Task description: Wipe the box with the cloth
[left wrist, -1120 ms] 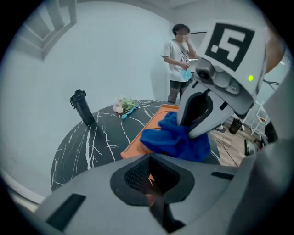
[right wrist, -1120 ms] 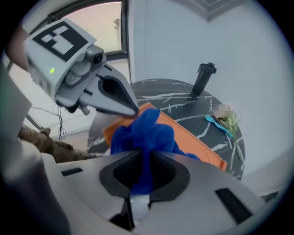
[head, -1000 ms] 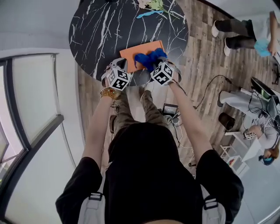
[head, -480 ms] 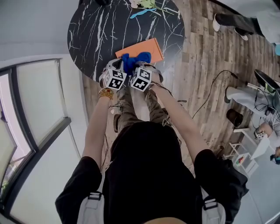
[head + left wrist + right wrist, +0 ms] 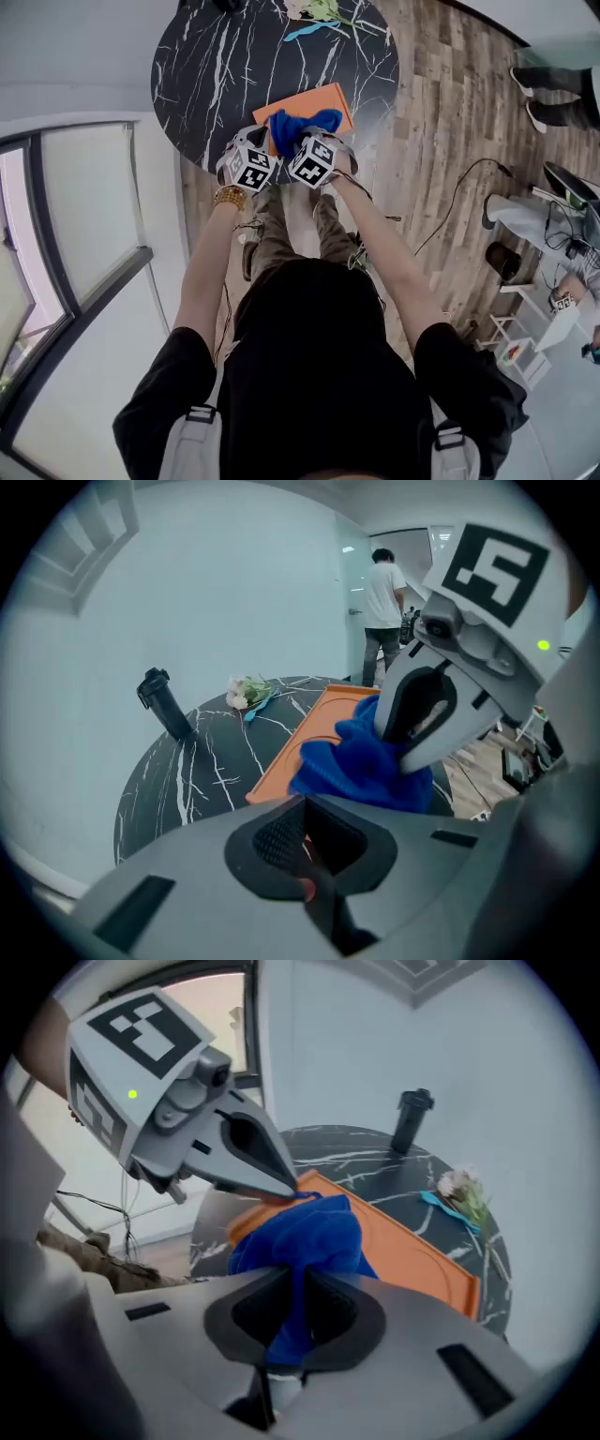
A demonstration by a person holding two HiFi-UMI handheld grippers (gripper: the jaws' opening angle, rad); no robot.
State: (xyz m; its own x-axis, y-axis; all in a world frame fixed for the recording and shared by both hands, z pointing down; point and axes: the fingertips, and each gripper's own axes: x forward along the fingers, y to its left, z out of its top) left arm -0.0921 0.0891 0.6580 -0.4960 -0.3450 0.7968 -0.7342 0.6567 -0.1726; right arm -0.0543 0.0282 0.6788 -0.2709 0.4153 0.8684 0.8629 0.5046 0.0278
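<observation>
- Two marker cubes are seen, one on each gripper, each printed with black-and-white square patterns (image 5: pixel 494 566) (blocky shapes rather than words), and a small green light (image 5: pixel 542 646) is lit beside the pattern.
- The orange box (image 5: pixel 323 97), flat and shallow, is laid near the table's edge closest to the person, on the round black table (image 5: pixel 216 66) veined in white.
- The left gripper (image 5: pixel 305 855) is closed, and a sliver of the box's near edge is pinched between its jaws.
- The right gripper (image 5: pixel 295 1312) is closed on the blue cloth (image 5: pixel 305 124), which is bunched between the jaws and pressed onto the near end of the box, just beside the left gripper's tips.
- A black tumbler (image 5: pixel 167 705) is stood upright at the table's far side, well apart from the box.
- A small bunch of flowers (image 5: pixel 246 692) and a light blue strip (image 5: pixel 314 30) are laid beyond the box.
- Cables (image 5: pixel 450 187) are trailed over the wooden floor to the right.
- A person in a white shirt (image 5: pixel 382 602) is seen standing in the background.
</observation>
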